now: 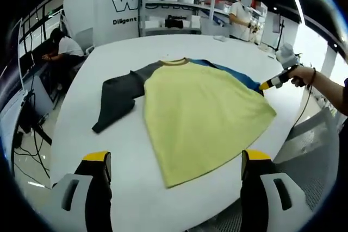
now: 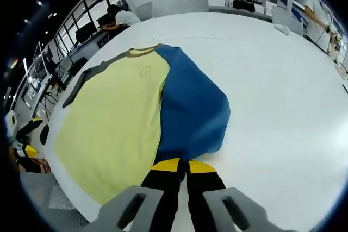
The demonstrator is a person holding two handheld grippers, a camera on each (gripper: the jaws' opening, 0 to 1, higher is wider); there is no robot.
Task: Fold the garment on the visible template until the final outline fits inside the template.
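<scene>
A garment lies flat on the white round table (image 1: 179,47). It has a yellow body (image 1: 201,112), a dark grey sleeve (image 1: 117,99) spread to the left and a blue sleeve (image 1: 234,74) on the right. My left gripper (image 1: 176,158) hovers open over the near table edge, its jaws wide apart on either side of the yellow hem. In the right gripper view the blue sleeve (image 2: 193,107) spreads beside the yellow body (image 2: 114,123). My right gripper (image 2: 184,165) has its jaws pressed together on the sleeve's end. A hand holds that gripper (image 1: 272,82) at the sleeve tip.
Shelves (image 1: 174,4) with white bins stand behind the table. One person (image 1: 65,47) sits at a desk on the left, and another (image 1: 242,17) stands by the shelves. The table edge (image 1: 283,145) drops to a grey floor on the right.
</scene>
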